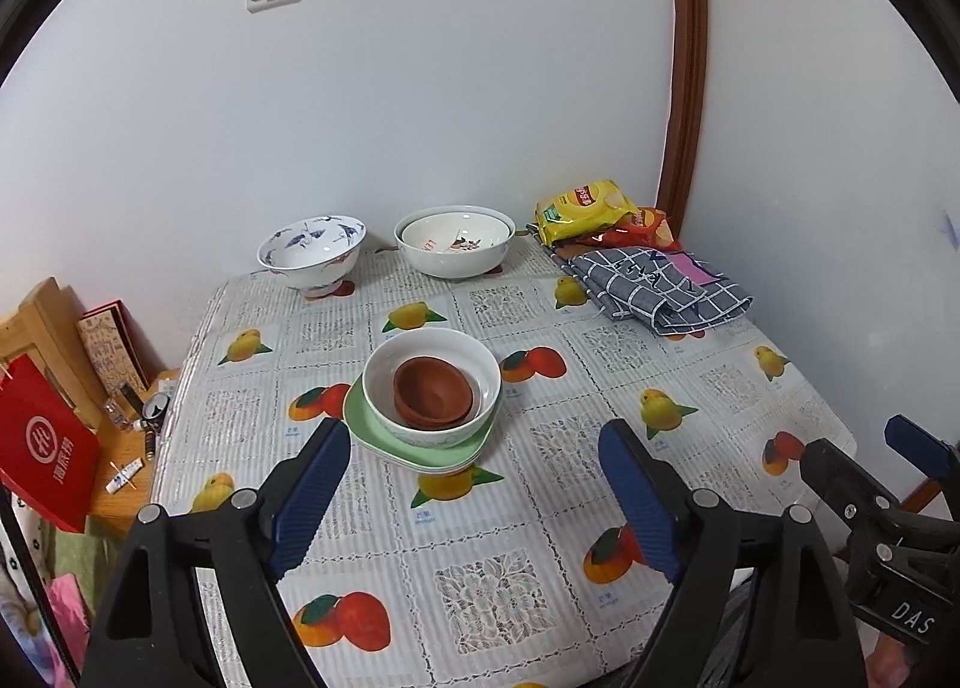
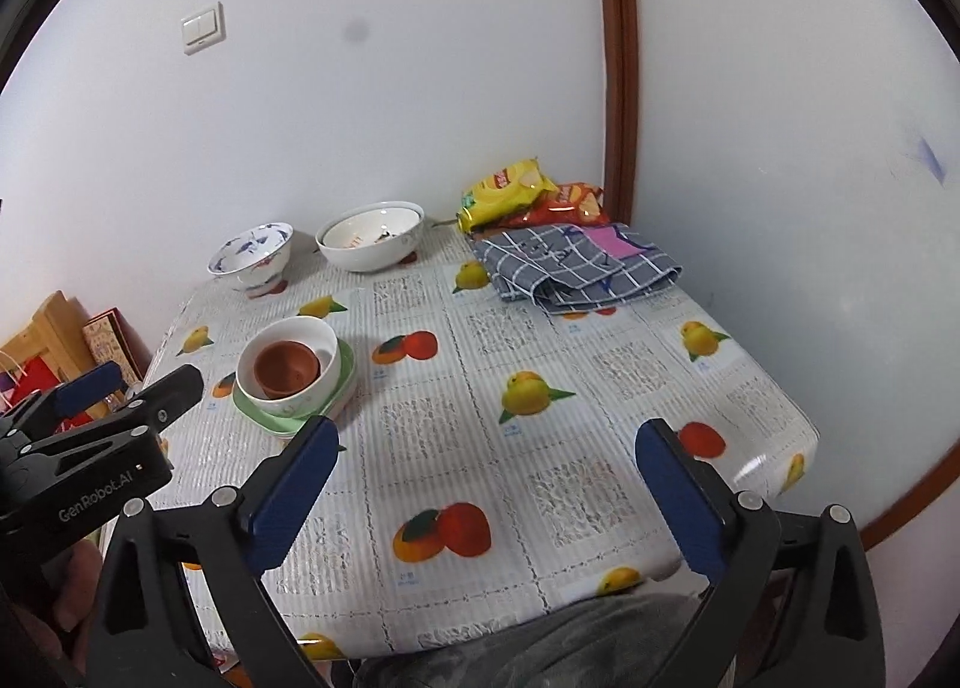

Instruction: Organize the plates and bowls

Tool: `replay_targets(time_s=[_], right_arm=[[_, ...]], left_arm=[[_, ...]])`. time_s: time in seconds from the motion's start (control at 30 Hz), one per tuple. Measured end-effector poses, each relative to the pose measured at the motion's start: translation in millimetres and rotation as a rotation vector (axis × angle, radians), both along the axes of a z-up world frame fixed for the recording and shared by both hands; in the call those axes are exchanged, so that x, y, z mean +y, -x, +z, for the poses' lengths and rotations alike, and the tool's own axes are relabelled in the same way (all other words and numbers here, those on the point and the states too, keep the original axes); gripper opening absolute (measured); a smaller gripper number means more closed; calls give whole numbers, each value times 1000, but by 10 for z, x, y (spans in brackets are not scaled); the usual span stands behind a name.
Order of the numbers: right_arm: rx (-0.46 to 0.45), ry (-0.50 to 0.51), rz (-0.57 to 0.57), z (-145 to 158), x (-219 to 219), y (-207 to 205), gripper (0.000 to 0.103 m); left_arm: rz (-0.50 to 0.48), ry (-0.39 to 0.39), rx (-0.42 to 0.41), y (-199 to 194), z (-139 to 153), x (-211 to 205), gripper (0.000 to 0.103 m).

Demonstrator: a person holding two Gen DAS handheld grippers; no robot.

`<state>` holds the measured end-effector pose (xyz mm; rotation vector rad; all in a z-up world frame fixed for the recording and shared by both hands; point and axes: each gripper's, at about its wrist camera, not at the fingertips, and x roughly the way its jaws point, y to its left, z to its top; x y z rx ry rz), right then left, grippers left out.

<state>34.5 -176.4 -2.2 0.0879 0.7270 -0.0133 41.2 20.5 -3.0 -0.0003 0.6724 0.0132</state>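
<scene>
Ceramic dishes already sit nested: two brown bowls (image 1: 433, 390) inside a white bowl (image 1: 432, 385) on green plates (image 1: 414, 445). Both tongs, left gripper (image 1: 474, 499) and right gripper (image 2: 489, 499), hang spread and empty on the near side of that stack. Beyond the stack, by the wall, stand a blue-patterned bowl (image 1: 312, 253) and a large white bowl (image 1: 454, 247), probably next. Approach low, straddle one rim squarely and lift straight up.
</scene>
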Motion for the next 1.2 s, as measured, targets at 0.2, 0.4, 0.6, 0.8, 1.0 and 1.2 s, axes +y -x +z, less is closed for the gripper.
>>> replay_targets(time_s=[0.2,0.4,0.6,0.8,1.0,1.2], right_arm=[[8,-6,-8,-28,-8,66,98],[4,1,-14,-26,3,96,98],[-3,5,-11,-18,10,113,98],[-3,14,-9,-24,29,118,98],[-4,14,-8,-27,40,117,98],[-6,12,-8,-26,37,118,98]], left_arm=[[1,-4,1,49,-3,-33,86],[2,-7,8,62,-38,-39,86],[3,-12,13,64,-48,-49,86],[6,-6,20,58,-61,-38,86],[11,-6,25,44,-71,-31,86],[12,-3,29,34,-79,-37,86]])
